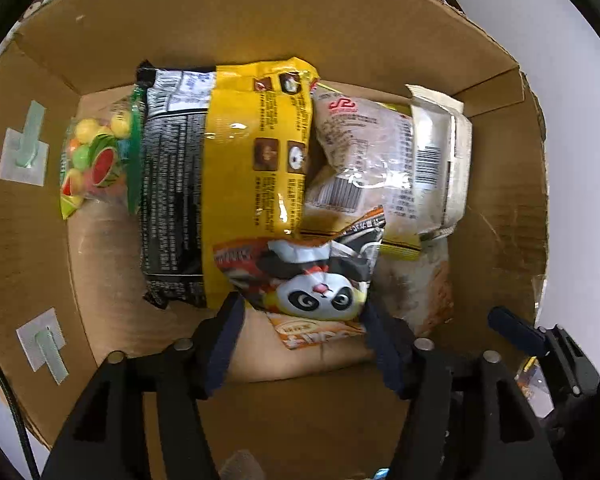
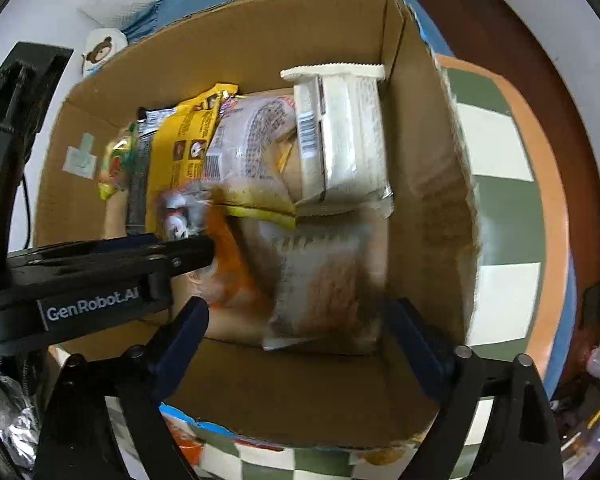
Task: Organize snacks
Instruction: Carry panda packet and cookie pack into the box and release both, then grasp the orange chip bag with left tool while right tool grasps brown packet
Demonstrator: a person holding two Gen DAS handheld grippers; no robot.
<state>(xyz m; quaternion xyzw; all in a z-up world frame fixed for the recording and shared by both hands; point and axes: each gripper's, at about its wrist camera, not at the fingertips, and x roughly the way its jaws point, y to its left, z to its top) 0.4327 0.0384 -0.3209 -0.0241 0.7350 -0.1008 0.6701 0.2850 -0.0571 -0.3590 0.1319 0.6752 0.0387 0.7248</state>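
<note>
An open cardboard box (image 1: 260, 20) holds several snack bags. A yellow bag (image 1: 256, 140), a black bag (image 1: 172, 180), a fruit candy bag (image 1: 96, 160), a clear pale bag (image 1: 364, 160) and a white package (image 1: 440, 152) lie side by side. A panda packet (image 1: 316, 280) rests on the pile between the fingertips of my left gripper (image 1: 302, 308), which is open. My right gripper (image 2: 298, 312) stands wide open above a blurred beige packet (image 2: 320, 280) near the box's right wall (image 2: 420, 200). The left gripper's finger (image 2: 196, 248) shows beside the panda packet (image 2: 180, 212).
The box stands on a green and white checked cloth (image 2: 500, 200) with an orange border. Two pale adhesive hooks (image 1: 24, 148) stick to the box's left wall. A bear-print item (image 2: 100, 50) lies behind the box, and foil wrapping (image 2: 12, 420) sits at the near left.
</note>
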